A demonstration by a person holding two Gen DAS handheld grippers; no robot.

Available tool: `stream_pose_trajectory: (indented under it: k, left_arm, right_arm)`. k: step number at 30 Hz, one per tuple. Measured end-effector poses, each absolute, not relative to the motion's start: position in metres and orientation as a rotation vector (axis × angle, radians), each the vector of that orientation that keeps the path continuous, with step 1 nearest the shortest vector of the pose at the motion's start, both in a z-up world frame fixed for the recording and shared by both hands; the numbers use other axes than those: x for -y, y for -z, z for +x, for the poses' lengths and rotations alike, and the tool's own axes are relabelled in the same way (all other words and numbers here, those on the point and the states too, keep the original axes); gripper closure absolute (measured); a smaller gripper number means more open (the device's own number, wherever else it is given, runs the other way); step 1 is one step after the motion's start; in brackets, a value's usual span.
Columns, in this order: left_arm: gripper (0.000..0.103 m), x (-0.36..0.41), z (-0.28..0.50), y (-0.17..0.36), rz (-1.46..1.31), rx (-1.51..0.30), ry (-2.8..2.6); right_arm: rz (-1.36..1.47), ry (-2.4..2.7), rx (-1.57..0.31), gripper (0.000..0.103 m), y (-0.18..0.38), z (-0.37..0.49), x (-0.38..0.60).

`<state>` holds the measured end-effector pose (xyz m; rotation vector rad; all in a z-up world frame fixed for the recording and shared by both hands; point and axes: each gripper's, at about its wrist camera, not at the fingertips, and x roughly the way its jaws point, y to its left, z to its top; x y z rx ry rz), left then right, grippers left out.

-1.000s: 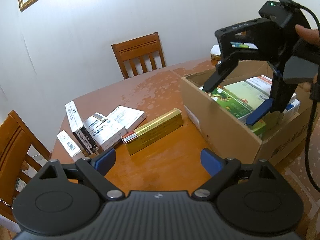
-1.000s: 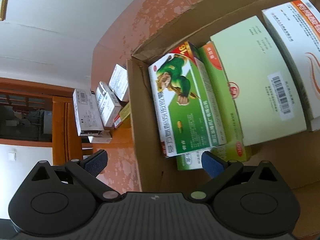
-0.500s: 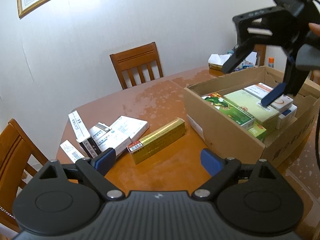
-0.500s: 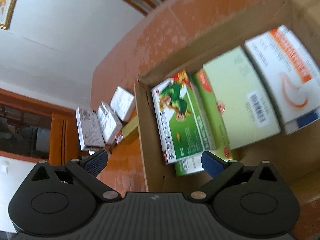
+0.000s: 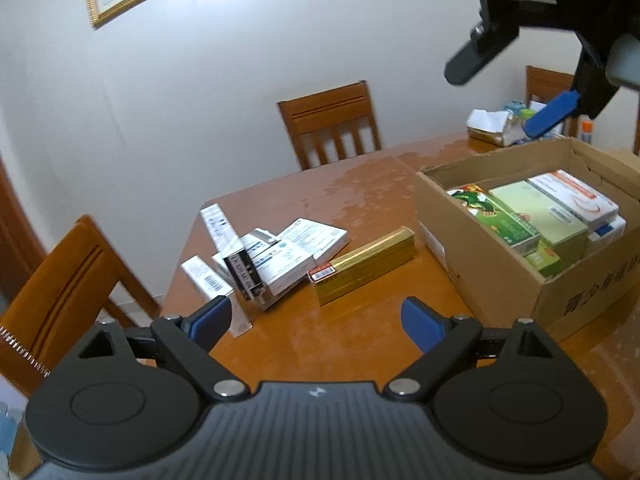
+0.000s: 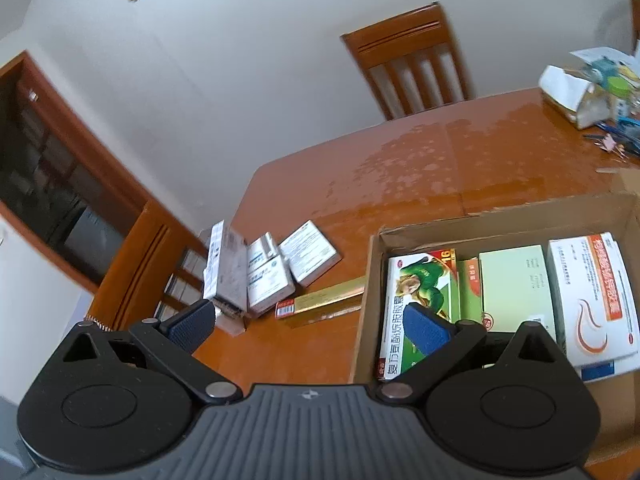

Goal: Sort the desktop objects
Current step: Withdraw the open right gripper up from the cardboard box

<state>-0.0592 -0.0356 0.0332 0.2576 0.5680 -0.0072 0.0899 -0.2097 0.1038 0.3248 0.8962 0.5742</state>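
A cardboard box (image 5: 500,280) on the right of the wooden table holds several medicine packs, among them a green one (image 6: 420,300). A long gold box (image 5: 364,266) lies left of it; it also shows in the right wrist view (image 6: 326,300). A pile of white packs (image 5: 272,256) lies further left, also in the right wrist view (image 6: 264,272). My left gripper (image 5: 316,322) is open and empty, above the table in front of the gold box. My right gripper (image 6: 308,326) is open and empty, high above the cardboard box's left edge (image 6: 362,300); it also shows in the left wrist view (image 5: 508,88).
Wooden chairs stand at the far side (image 5: 330,124) and the left end (image 5: 60,296) of the table. Clutter with a torn white packet (image 6: 572,96) sits at the far right. A wooden door frame (image 6: 80,184) is on the left wall.
My right gripper has risen out of the cardboard box and tilted up to face the table and wall. My left gripper has pulled back and up a little.
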Motion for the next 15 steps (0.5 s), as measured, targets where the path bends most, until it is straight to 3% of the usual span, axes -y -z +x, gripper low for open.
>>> stream_pose_trajectory:
  k: [15]
  left_arm:
    - [0.011,0.1,-0.084,-0.056,0.262,-0.571,-0.07]
  right_arm:
    - [0.41,-0.465,-0.9,0.0,-0.103,0.092,0.34]
